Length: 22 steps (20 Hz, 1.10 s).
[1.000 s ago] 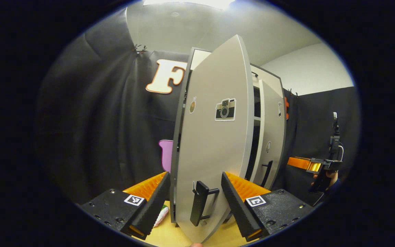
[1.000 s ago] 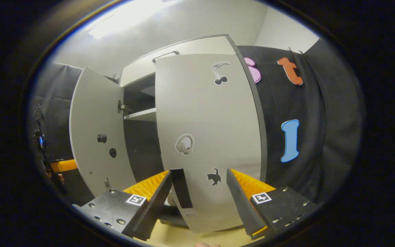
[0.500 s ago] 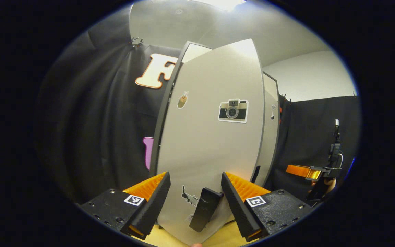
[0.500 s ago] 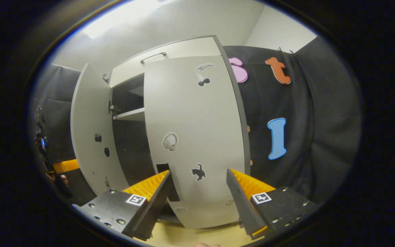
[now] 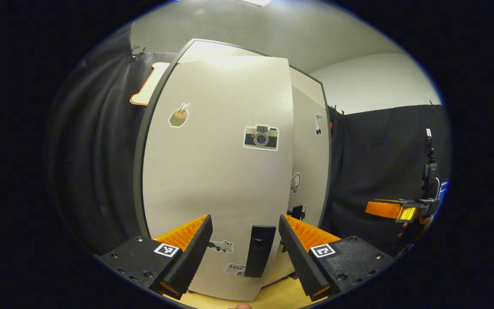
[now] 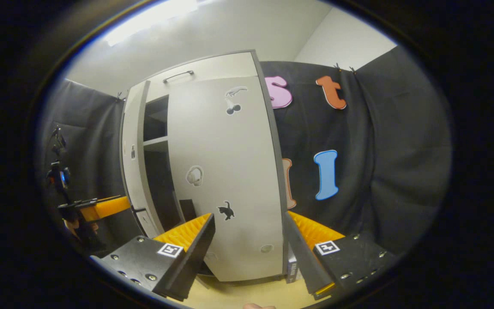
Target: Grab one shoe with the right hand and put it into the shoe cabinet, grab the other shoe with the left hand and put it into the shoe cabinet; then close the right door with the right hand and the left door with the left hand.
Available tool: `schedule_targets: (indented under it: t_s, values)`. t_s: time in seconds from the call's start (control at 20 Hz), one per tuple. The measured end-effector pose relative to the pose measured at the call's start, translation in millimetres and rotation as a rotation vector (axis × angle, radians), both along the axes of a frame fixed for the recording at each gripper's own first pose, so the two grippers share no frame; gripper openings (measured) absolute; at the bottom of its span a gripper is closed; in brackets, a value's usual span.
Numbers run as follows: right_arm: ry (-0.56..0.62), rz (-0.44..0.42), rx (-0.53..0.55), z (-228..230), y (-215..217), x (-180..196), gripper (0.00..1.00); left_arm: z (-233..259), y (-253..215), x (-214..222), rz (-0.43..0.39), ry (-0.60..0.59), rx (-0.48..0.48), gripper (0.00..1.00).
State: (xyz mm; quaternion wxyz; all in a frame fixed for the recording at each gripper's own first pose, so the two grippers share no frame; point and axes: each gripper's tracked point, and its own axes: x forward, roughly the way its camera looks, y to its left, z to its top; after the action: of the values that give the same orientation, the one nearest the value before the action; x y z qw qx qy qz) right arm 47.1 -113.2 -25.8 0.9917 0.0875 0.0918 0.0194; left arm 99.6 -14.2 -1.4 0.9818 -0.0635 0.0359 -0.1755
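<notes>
With no shoes on view outside the shoe cabinet [image 6: 212, 73], its right door [image 6: 230, 171] at 12 o'clock looks shut and the left door [image 5: 217, 171] nearly so, both the left gripper [image 5: 243, 240] and right gripper [image 6: 249, 240] spread wide, gripping nothing.

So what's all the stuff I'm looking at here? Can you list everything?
Shoe cabinet: one, pale grey with dark edging, against the black cloth wall.
Left door: one, pale grey, not quite shut, camera sticker on it, dark handle low down.
Right door: one, pale grey, nearly shut, cat sticker on it.
Shelf: one, pale, seen through the gap.
Floor: pale wood.
Left gripper: open, facing the left door's handle.
Right gripper: open, before the right door.
</notes>
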Motion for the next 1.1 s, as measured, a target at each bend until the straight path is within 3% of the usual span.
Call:
schedule_targets:
  t_s: [0.2,0.4,0.45,0.5,1.1]
  values:
    - [0.001,-0.011,-0.032,1,-7,-7,0.93,-6,-6,8,0.004,0.012,0.007,0.96]
    - [0.006,0.005,-0.053,1,-6,-6,0.96,-15,-5,13,0.026,0.031,0.002,0.96]
    - [0.007,0.011,-0.055,1,-5,-6,0.96,-17,-5,14,0.031,0.036,0.002,0.92]
    - [0.007,0.018,-0.056,2,-3,-4,0.96,-21,-5,16,0.039,0.043,0.005,0.96]
    - [-0.005,0.096,-0.025,6,21,21,0.96,-32,4,46,0.116,0.063,0.065,0.95]
